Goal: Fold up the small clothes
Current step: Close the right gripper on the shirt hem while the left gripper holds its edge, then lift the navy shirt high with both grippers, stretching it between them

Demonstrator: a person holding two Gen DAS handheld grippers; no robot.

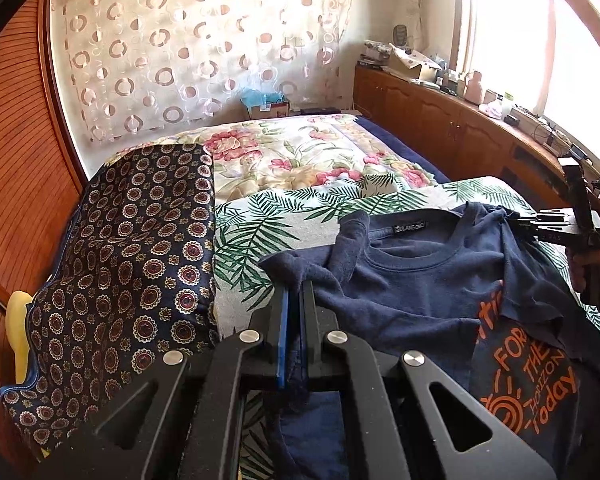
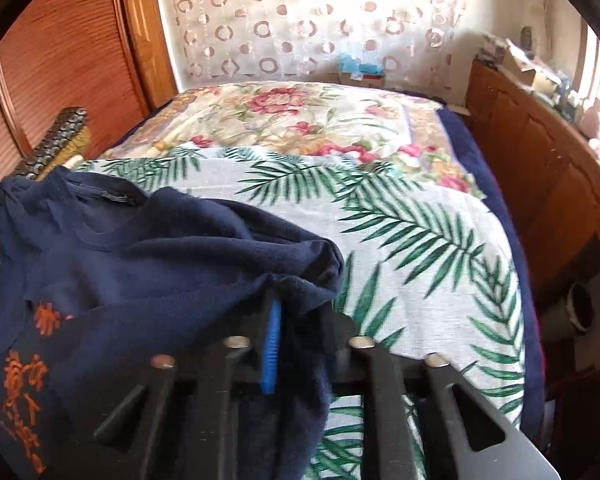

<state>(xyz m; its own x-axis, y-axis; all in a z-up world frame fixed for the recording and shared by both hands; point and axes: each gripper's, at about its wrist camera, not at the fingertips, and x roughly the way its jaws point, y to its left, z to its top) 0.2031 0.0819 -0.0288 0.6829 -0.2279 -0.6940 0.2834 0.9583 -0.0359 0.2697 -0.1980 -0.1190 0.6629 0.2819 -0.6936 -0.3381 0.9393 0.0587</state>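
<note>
A navy T-shirt with orange print lies crumpled on a palm-leaf sheet, collar facing away. My left gripper is shut on the shirt's left sleeve edge. My right gripper shows in the left wrist view, shut on the shirt's right shoulder and lifting it. In the right wrist view the right gripper pinches bunched navy cloth of the T-shirt, which drapes over its fingers and hides the tips.
A navy patterned cushion lies left of the shirt. A floral quilt covers the far bed. A wooden cabinet with clutter runs along the right under the window. Wooden wardrobe doors stand left.
</note>
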